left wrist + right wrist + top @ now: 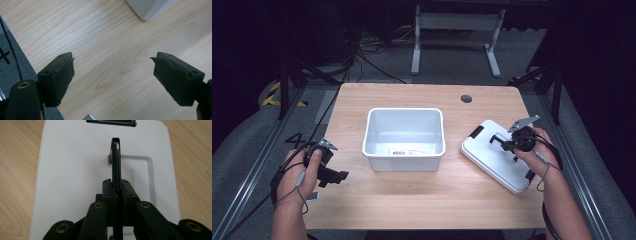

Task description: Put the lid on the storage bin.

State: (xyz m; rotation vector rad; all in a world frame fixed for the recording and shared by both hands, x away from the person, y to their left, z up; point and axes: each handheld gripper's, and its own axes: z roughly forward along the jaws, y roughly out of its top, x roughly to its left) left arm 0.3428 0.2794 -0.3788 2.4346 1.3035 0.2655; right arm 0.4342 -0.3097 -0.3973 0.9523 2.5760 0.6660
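Two tools: the right tool (116,195), clenched on the lid's (499,155) handle (115,162), should lift straight up while the left tool (113,75) waits released near the bench's left edge.

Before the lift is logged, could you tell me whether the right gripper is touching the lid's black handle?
Touching. In the right gripper view, the right gripper has both jaws closed flat against the upright black handle of the white lid.

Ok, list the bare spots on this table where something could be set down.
Free: the near strip in front of the white bin; the far strip behind it. Crowded: right side, where the lid lies under the right gripper.
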